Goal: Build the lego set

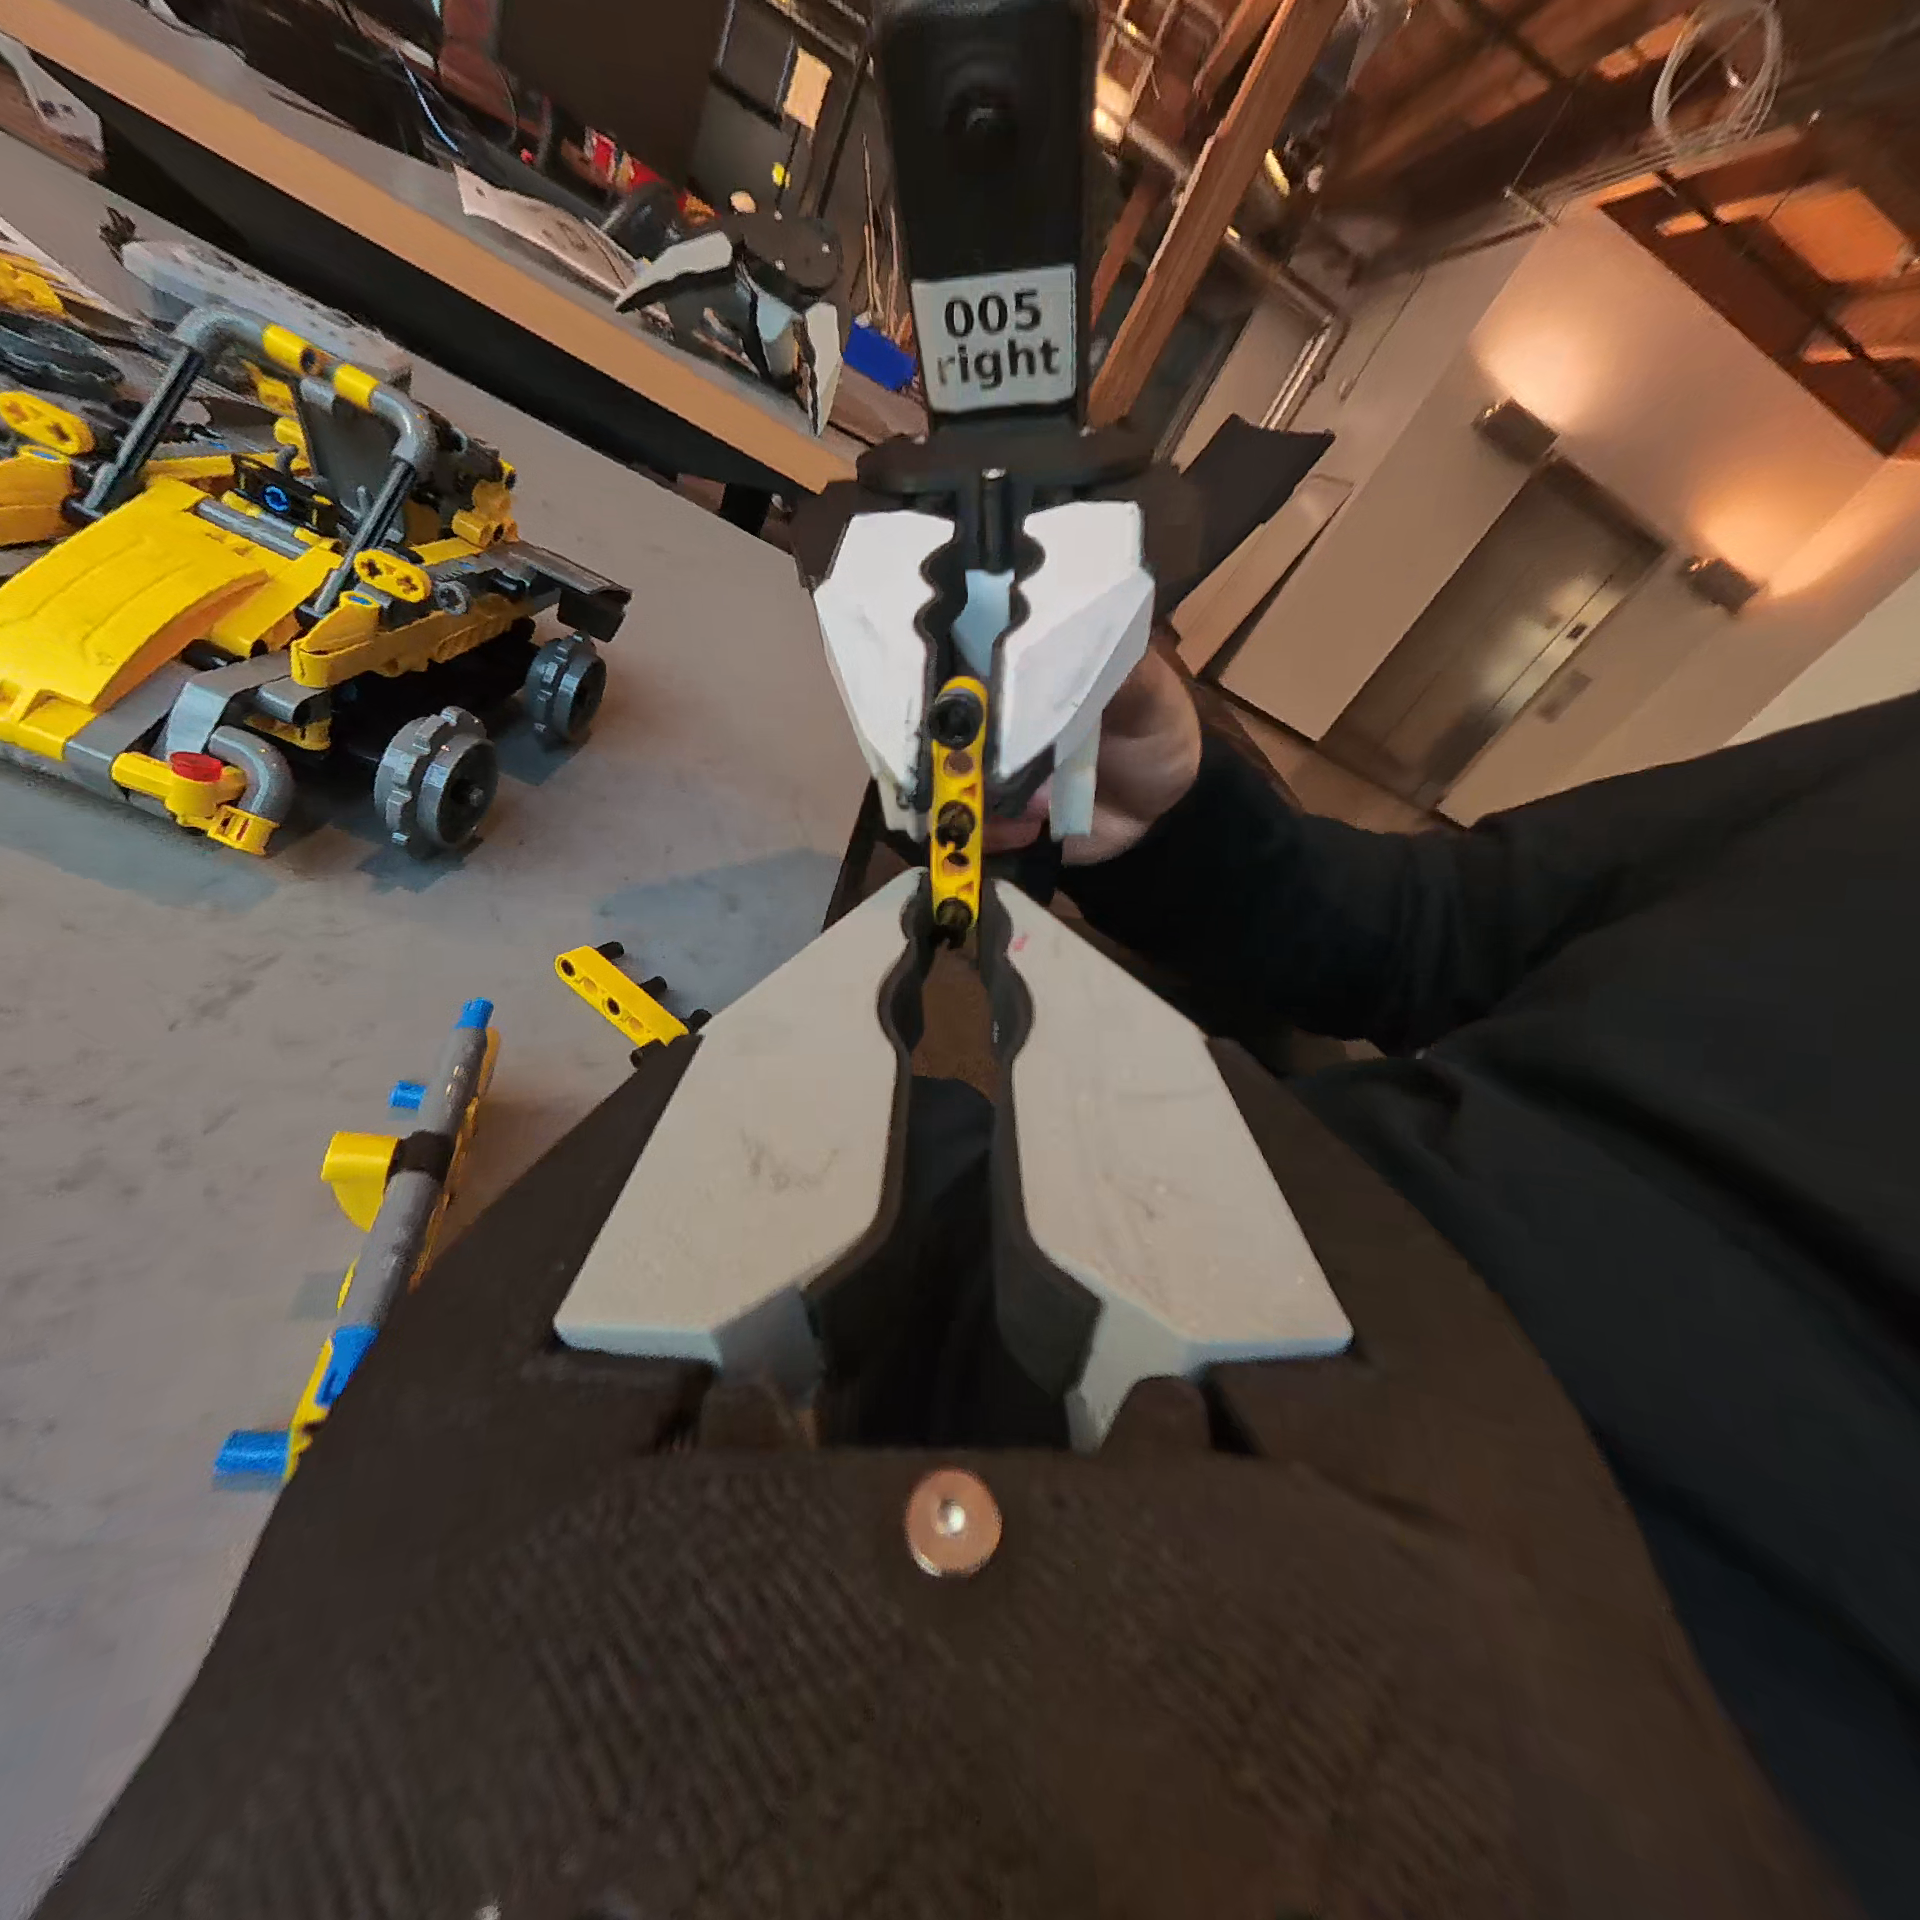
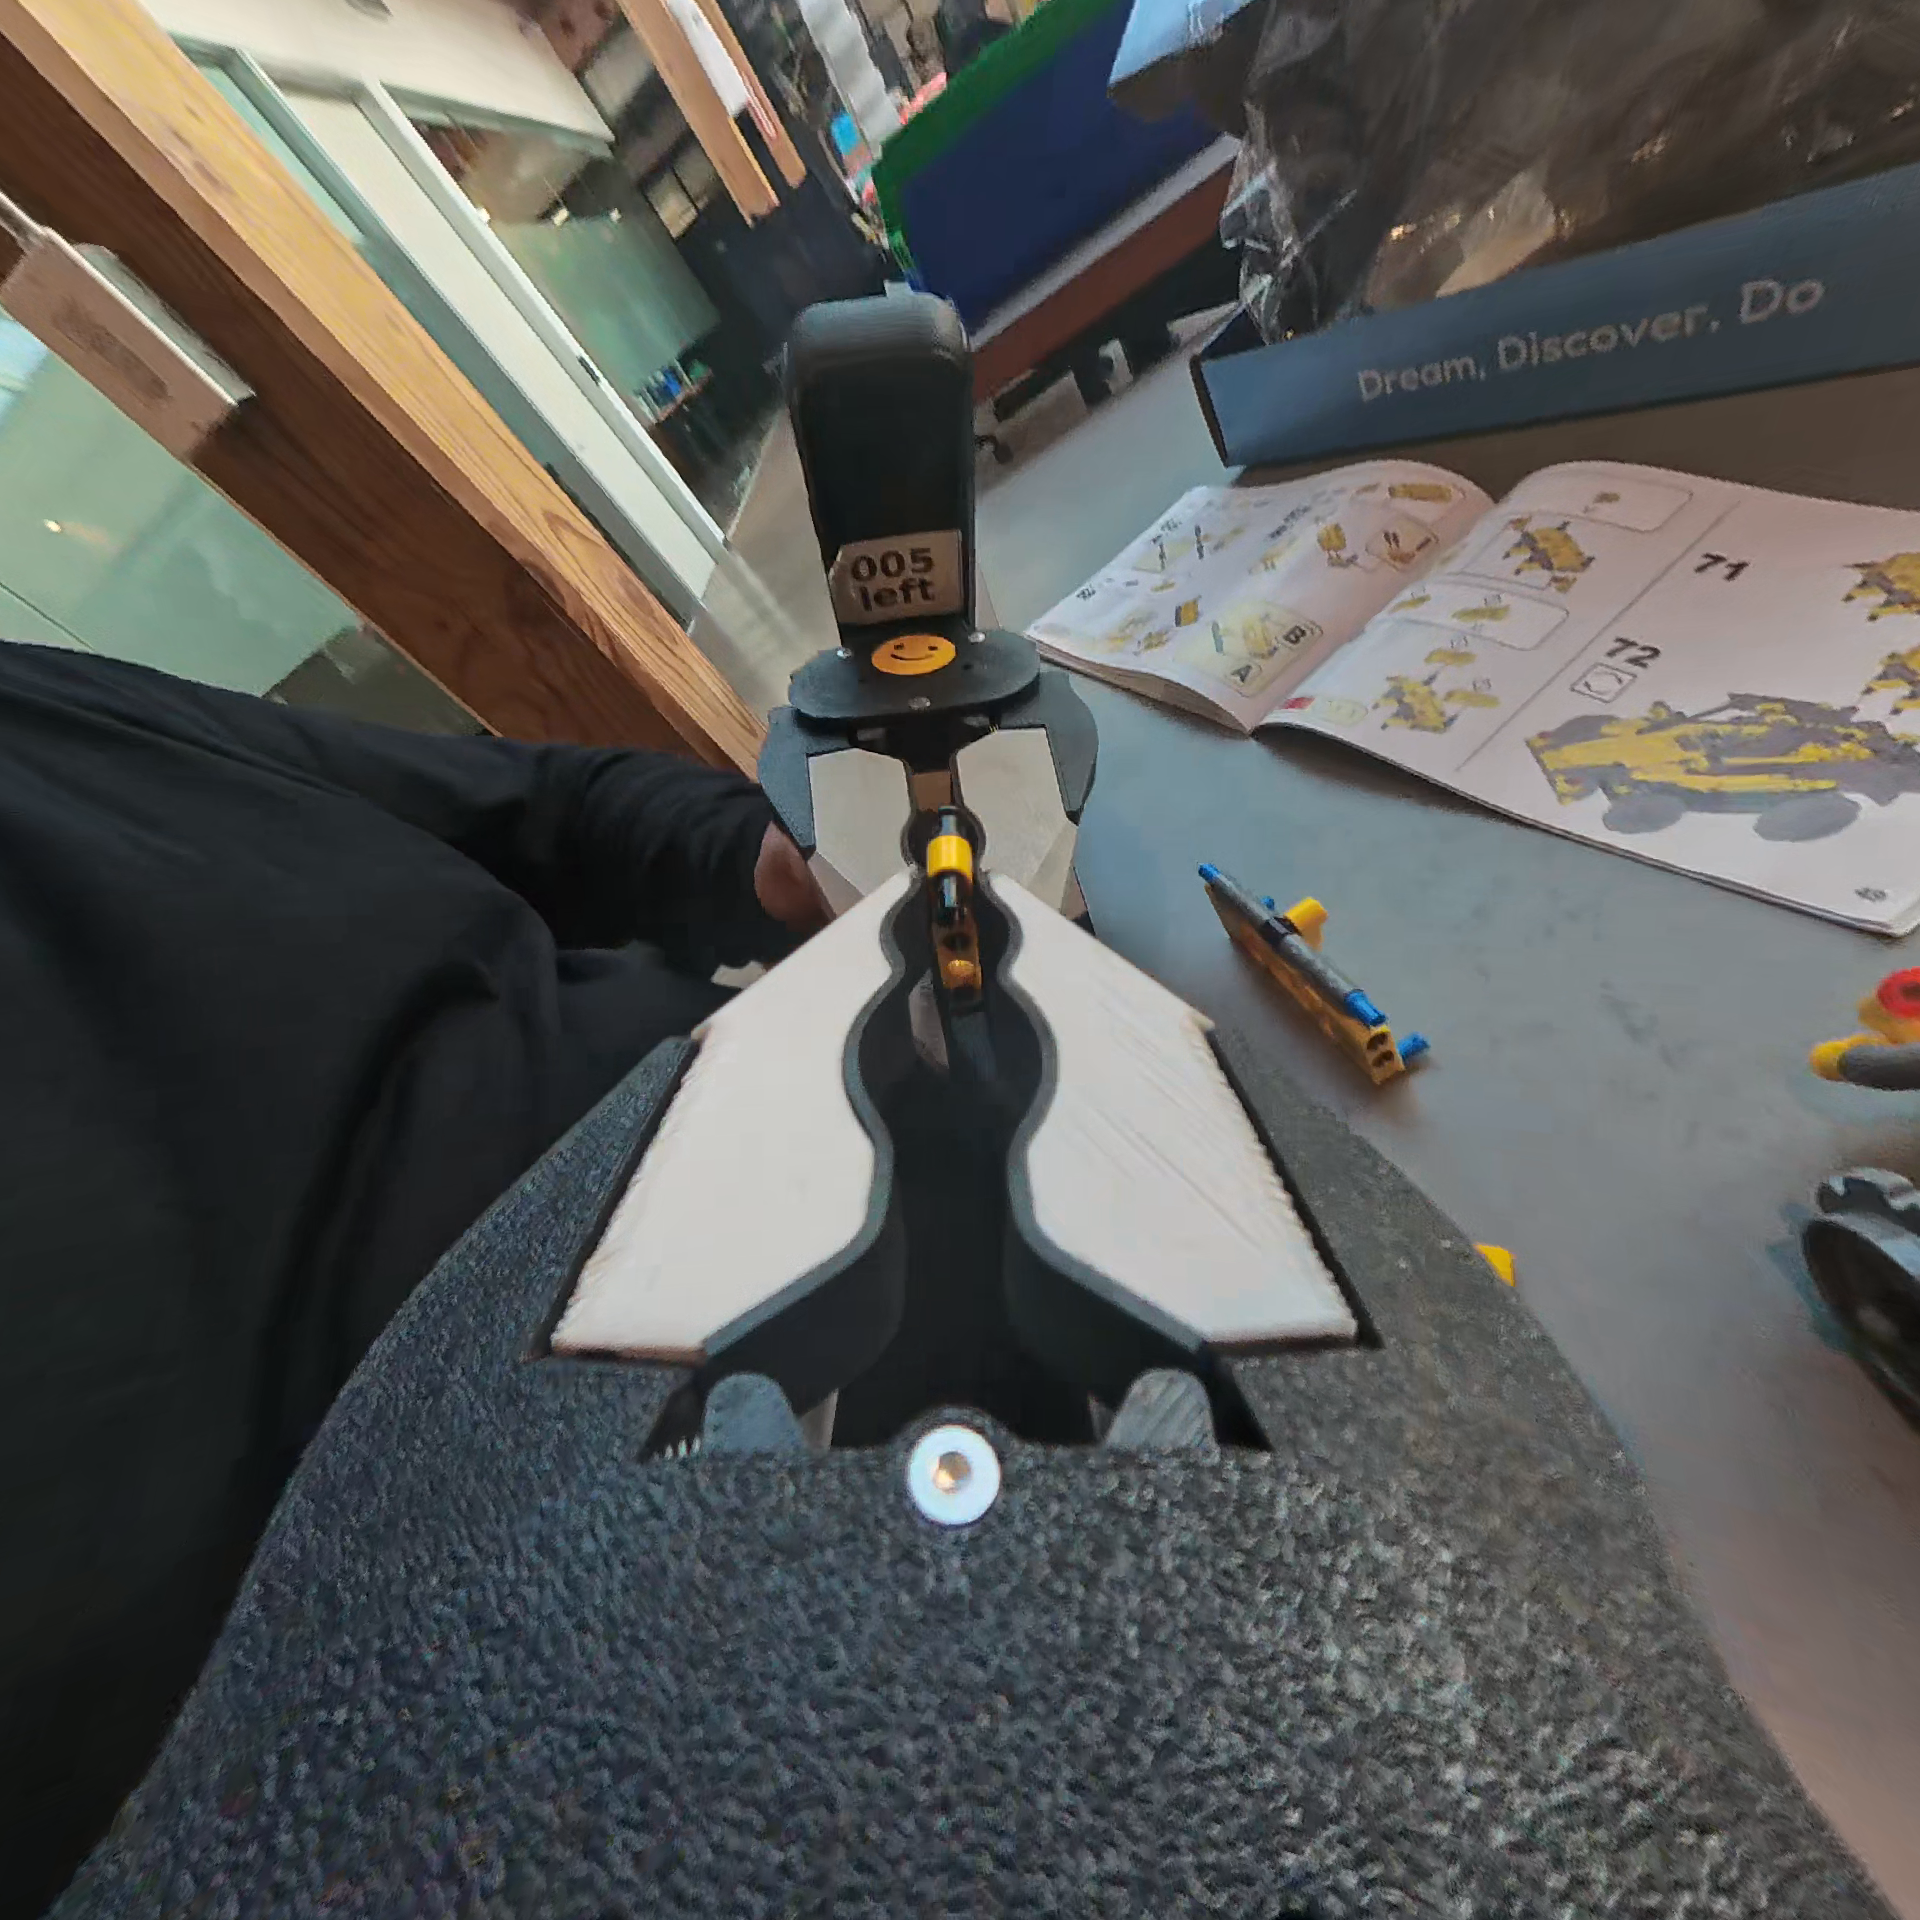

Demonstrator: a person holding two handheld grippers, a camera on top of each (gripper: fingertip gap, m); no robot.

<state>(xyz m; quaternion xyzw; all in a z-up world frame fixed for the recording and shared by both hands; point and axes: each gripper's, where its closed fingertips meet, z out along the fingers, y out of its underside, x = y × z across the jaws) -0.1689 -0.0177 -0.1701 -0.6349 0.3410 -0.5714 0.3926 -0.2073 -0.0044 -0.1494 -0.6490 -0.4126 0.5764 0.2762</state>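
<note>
Over the grey table (image 1: 260, 1039), both grippers pinch the same yellow beam (image 1: 956, 800) end to end. Left gripper (image 1: 951, 914) grabs one end, right gripper (image 2: 951, 935) the other, with a yellow truck model (image 1: 260, 623) sitting nearby.

Yellow beam (image 1: 957, 800) with black pins, white fingers (image 1: 774, 1122), yellow-grey vehicle (image 1: 239, 623).

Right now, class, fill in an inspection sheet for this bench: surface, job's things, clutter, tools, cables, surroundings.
Surface: grey table, scuffed.
Job's things: yellow beam held between both tools; yellow toy truck; open instruction booklet.
Clutter: loose yellow piece; grey-and-yellow rod assembly; dark box.
Tools: left tool and right tool shut on the beam's ends.
Cables: nothing seen.
Surroundings: wooden posts, glass walls, another bench.
</note>
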